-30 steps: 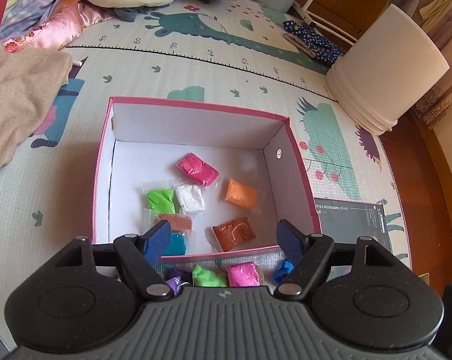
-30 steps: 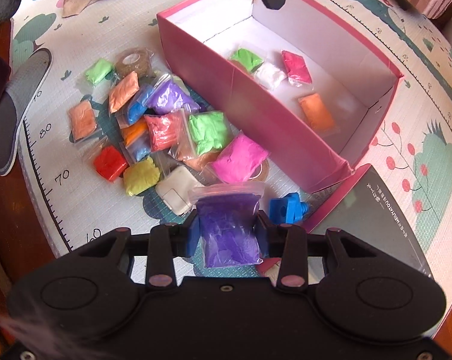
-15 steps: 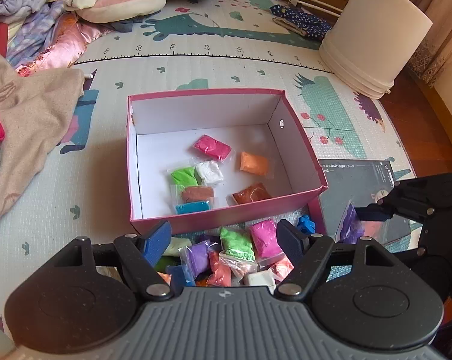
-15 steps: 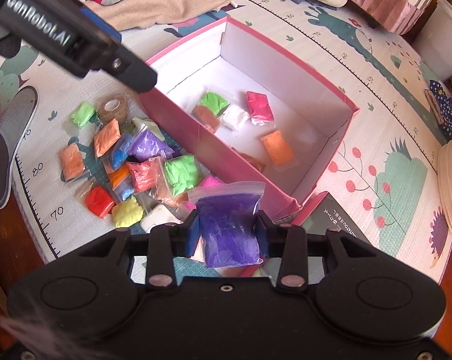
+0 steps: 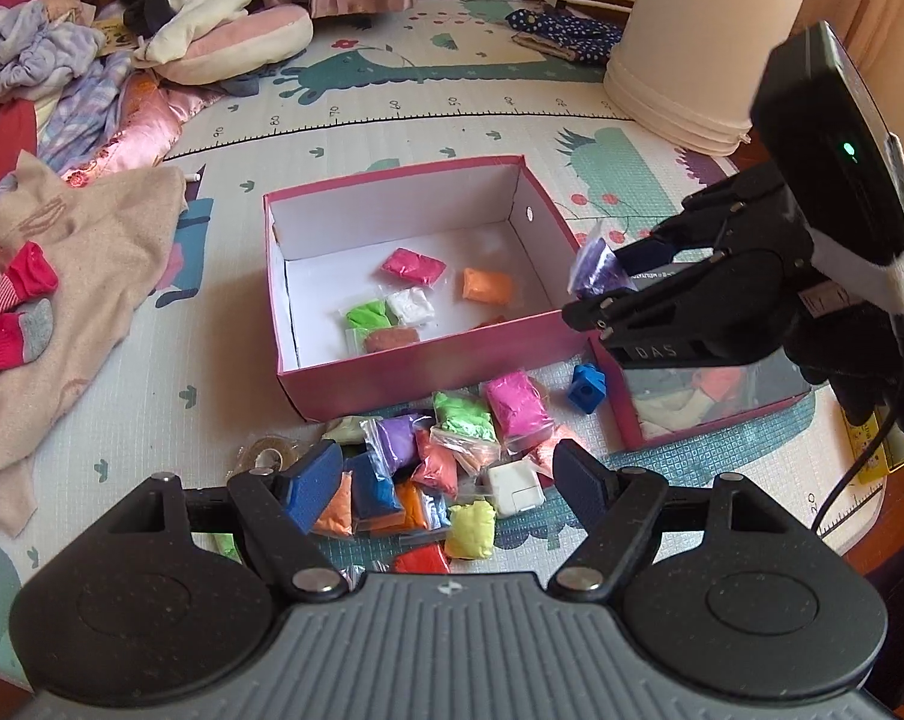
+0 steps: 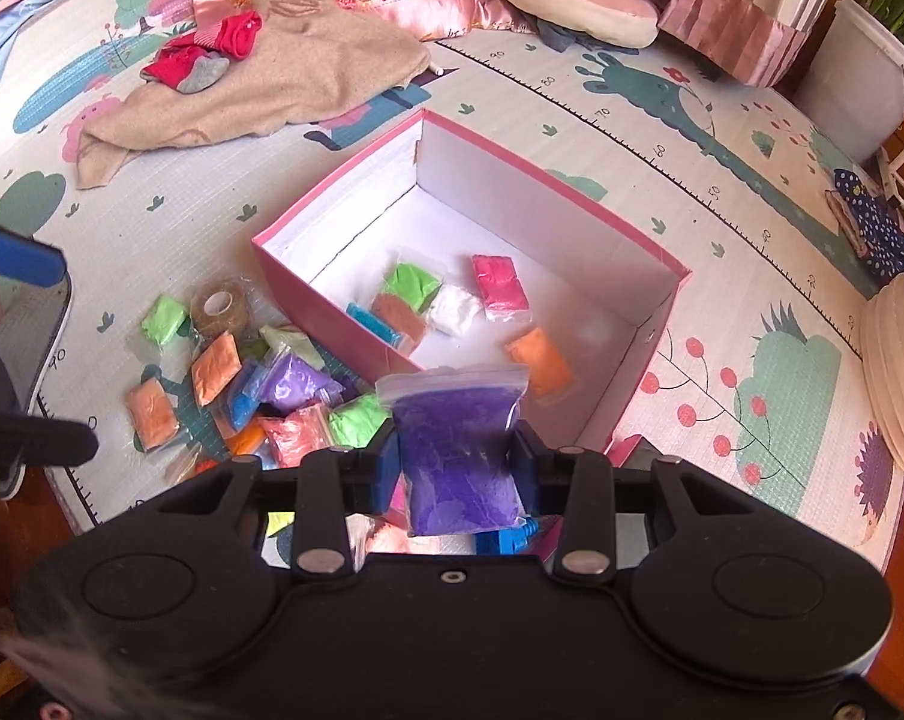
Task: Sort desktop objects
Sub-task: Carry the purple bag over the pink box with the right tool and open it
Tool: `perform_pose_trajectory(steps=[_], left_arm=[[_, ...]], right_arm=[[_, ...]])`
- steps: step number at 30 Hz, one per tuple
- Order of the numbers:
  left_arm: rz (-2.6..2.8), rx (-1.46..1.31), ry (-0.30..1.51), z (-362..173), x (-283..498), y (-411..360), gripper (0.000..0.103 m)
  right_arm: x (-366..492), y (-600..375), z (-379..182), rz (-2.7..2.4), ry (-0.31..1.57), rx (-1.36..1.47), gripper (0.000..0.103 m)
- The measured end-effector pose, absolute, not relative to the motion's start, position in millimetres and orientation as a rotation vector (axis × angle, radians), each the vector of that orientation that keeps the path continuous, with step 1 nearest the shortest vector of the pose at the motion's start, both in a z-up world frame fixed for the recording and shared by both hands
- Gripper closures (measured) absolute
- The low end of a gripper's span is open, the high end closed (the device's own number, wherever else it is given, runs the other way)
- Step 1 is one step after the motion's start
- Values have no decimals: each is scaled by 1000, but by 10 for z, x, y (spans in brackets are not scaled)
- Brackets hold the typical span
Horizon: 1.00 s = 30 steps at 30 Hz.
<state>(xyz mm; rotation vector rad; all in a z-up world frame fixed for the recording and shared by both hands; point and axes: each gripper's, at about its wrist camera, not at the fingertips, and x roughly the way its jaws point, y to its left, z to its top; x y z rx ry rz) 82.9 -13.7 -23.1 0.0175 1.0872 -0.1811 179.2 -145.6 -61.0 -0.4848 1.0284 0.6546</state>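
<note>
A pink box (image 5: 428, 360) (image 6: 308, 294) with a white inside stands on the play mat and holds several clay bags. My right gripper (image 6: 456, 468) is shut on a purple clay bag (image 6: 457, 450), held in the air just outside the box's near right corner; the same purple bag (image 5: 595, 267) shows in the left wrist view. My left gripper (image 5: 449, 483) hangs open with nothing between its fingers, above a heap of coloured clay bags (image 5: 446, 474) in front of the box. A blue block (image 5: 586, 387) and a white charger (image 5: 514, 489) lie by the heap.
A box lid (image 5: 715, 402) lies right of the box. A tape roll (image 6: 219, 307) sits at the heap's left. A beige blanket (image 5: 74, 276) with red socks (image 5: 23, 294), clothes and a cushion (image 5: 236, 48) crowd the left and back. A white bucket (image 5: 700, 42) stands at the back right.
My left gripper pulled back and up from over the box to above the heap. The right gripper rose with the purple bag toward the box's corner.
</note>
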Motion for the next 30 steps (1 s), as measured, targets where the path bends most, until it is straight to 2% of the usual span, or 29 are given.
perform_pose_trajectory(steps=[7,17,30], left_arm=[[-182,124,1077,-524,976,-393,26],[-28,-120,1185,-1055,1287,6,26],[19,-239,1199,-1202,1507,193,26]], right_arm=[[2126,-1426,-626,631,1043,-368,65],[2780,-1381,-1364,598,1186,-329,65],[3226,-999,-1931,561,1279,-343,65]])
